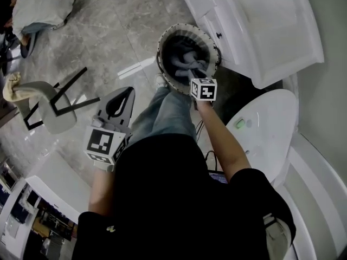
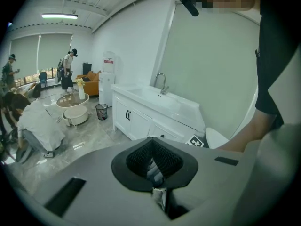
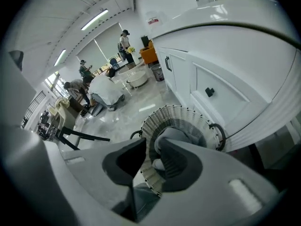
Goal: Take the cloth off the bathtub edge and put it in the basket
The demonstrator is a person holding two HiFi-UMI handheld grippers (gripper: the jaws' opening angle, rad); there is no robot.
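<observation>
One crumpled grey cloth [image 1: 183, 56] is lying in one round white woven basket [image 1: 161, 47].
You're holding right gripper [image 3: 151, 147] spread above it, left gripper [image 2: 151, 142] pressed together, over glossy grey stone floor [image 1: 119, 20].

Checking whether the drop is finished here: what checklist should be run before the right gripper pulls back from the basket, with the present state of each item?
1. Cloth lies inside the basket: ok.
2. Right gripper jaws apart, nothing pinched between them: ok.
3. Right gripper clear of the cloth: cannot tell, one jaw overlaps it in the right gripper view.
4. Cloth clear of the basket rim: cannot tell, the gripper hides part of the rim.
5. Left gripper shut and empty: ok.
</observation>
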